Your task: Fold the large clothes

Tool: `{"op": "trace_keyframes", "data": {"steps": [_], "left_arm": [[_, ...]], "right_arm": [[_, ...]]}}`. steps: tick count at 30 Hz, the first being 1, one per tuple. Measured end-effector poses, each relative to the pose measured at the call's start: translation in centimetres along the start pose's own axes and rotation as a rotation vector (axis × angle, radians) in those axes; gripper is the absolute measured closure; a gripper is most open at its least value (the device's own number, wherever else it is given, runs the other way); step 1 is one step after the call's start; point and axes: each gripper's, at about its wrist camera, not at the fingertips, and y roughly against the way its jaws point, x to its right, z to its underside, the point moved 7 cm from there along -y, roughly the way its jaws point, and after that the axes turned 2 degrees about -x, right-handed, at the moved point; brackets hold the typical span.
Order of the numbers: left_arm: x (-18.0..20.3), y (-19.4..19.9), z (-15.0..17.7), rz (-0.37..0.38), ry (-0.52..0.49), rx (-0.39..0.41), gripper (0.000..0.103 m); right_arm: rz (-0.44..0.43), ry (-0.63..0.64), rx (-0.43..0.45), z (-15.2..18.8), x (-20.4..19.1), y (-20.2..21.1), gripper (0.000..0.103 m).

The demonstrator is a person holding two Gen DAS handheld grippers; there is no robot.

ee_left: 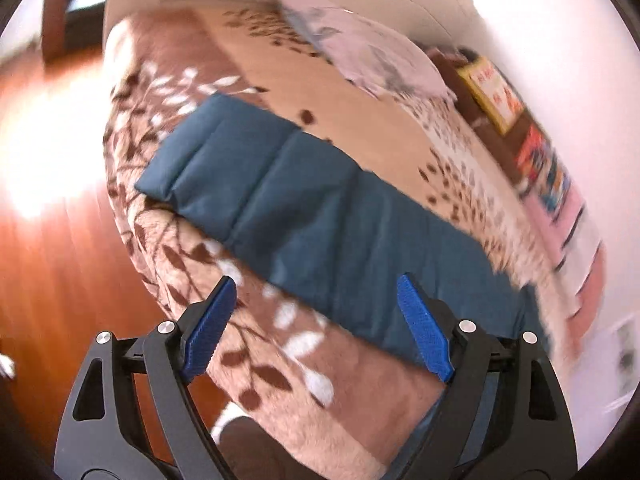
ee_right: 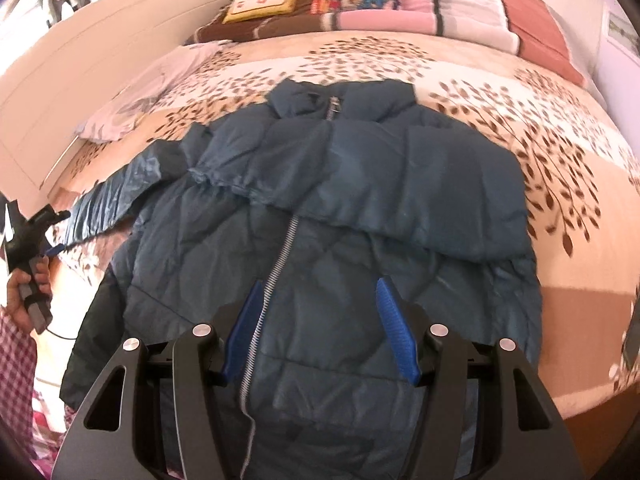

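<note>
dark teal quilted puffer jacket [ee_right: 320, 200] lies front-up on the leaf-patterned beige and brown bedspread [ee_right: 540, 140], collar toward the pillows, silver zipper [ee_right: 276, 264] running down its middle. one sleeve is folded across the chest; the other sleeve [ee_left: 256, 184] stretches flat toward the bed's edge near the reddish wooden floor [ee_left: 48, 260]. the right gripper [ee_right: 318, 326] hovers over the lower front with its blue-padded jaws apart — nothing between them. the left gripper [ee_left: 316, 320] hangs above the outstretched sleeve, jaws spread wide and empty. a hand [ee_right: 28, 292] holds that gripper at the bedside — a checked sleeve below it.
</note>
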Motion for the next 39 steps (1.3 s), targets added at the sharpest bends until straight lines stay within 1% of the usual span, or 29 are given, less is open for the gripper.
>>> {"op": "trace_keyframes", "data": {"steps": [2, 4, 9, 11, 17, 18, 19, 20, 21, 23, 25, 28, 30, 31, 33, 34, 36, 39], "left_arm": [[-1.6, -0.5, -0.7, 0.043, 0.066, -0.010, 0.021], [-2.8, -1.6, -1.0, 0.090, 0.142, -0.040, 0.021], [-4.0, -3.8, -1.1, 0.155, 0.246, -0.080, 0.023], [-4.3, -4.3, -0.9, 0.166, 0.271, -0.081, 0.026], [-4.2, -5.2, -1.9, 0.185, 0.277, -0.052, 0.041], [-4.1, -5.4, -2.1, 0.176, 0.266, -0.048, 0.049], [-4.1, -5.7, -2.2, 0.151, 0.250, -0.050, 0.064], [-4.3, -6.2, -2.2, 0.118, 0.240, -0.059, 0.073], [-4.6, -6.4, -2.3, 0.092, 0.241, -0.064, 0.093], [-4.9, -6.4, -2.7, 0.098, 0.253, -0.054, 0.097], [-4.4, -5.5, -2.9, 0.086, 0.217, -0.012, 0.100], [-1.8, -3.5, -3.8, 0.054, 0.098, 0.070, 0.100], [0.8, -1.7, -4.5, 0.076, 0.017, 0.128, 0.100], [2.8, -0.4, -4.8, 0.093, -0.042, 0.162, 0.101], [5.7, 1.7, -5.2, 0.135, -0.122, 0.201, 0.101], [8.1, 3.1, -5.1, 0.177, -0.176, 0.220, 0.101], [11.0, 5.3, -4.4, 0.244, -0.244, 0.235, 0.101], [16.8, 8.2, -2.8, 0.370, -0.354, 0.238, 0.101]], "right_arm": [[0.002, 0.028, -0.010, -0.1, -1.0, -0.5, 0.044], [-0.003, 0.047, -0.026, 0.0, -1.8, -1.1, 0.044], [0.005, 0.071, -0.055, 0.3, -2.6, -2.1, 0.044], [0.007, 0.067, -0.059, 0.3, -2.6, -2.3, 0.044], [0.015, 0.060, -0.066, 0.0, -2.5, -2.8, 0.044], [0.016, 0.060, -0.068, 0.0, -2.6, -2.9, 0.044], [0.017, 0.060, -0.070, 0.0, -2.6, -3.1, 0.044], [0.017, 0.060, -0.072, 0.0, -2.6, -3.2, 0.044], [0.017, 0.062, -0.075, 0.0, -2.7, -3.4, 0.044], [0.016, 0.067, -0.076, 0.2, -2.8, -3.5, 0.044], [0.013, 0.073, -0.076, 0.3, -2.8, -3.5, 0.044], [0.005, 0.065, -0.074, 0.3, -2.6, -3.5, 0.044], [0.004, 0.058, -0.068, 0.2, -2.3, -3.3, 0.044], [0.003, 0.052, -0.061, 0.1, -2.1, -3.1, 0.044], [0.002, 0.039, -0.051, 0.1, -1.6, -2.8, 0.044], [0.002, 0.031, -0.046, 0.1, -1.3, -2.6, 0.044], [0.003, 0.012, -0.032, 0.1, -0.5, -2.1, 0.044], [0.003, -0.018, -0.011, 0.2, 0.8, -1.4, 0.044]]}}
